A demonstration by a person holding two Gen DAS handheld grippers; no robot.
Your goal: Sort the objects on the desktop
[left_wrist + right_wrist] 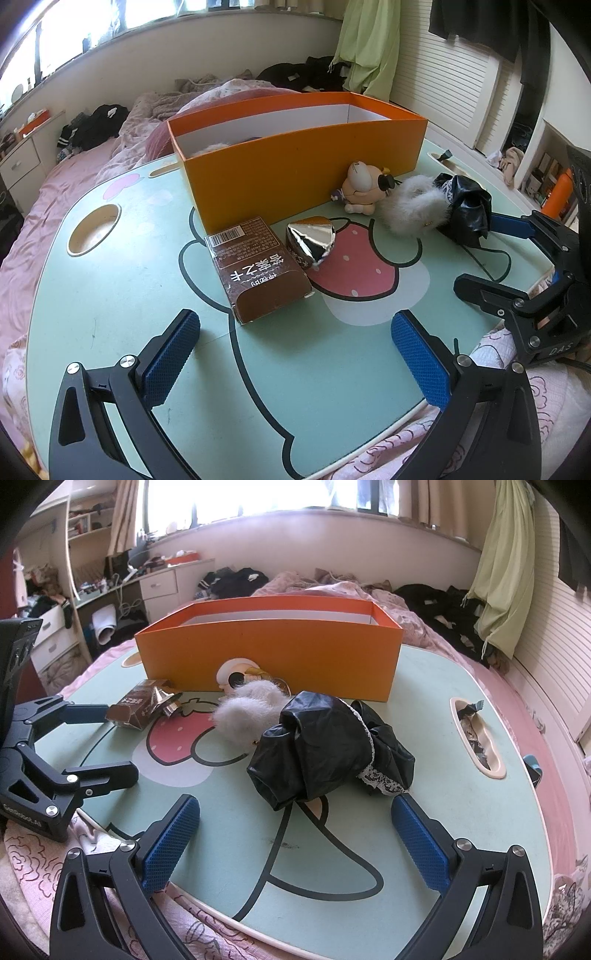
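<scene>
Five loose items sit on the lap table, all clustered against the near wall of the orange box — we read that as staging for a short lift over the rim; brown carton and foil-wrapped piece touch each other just ahead of our left gripper; toy figure leans at the box wall; white fur piece touches the black crumpled garment, which lies just ahead of our right gripper; both tongs spread wide, holding nothing — each faces its nearest target; something pale already in the box, unclear what.
</scene>
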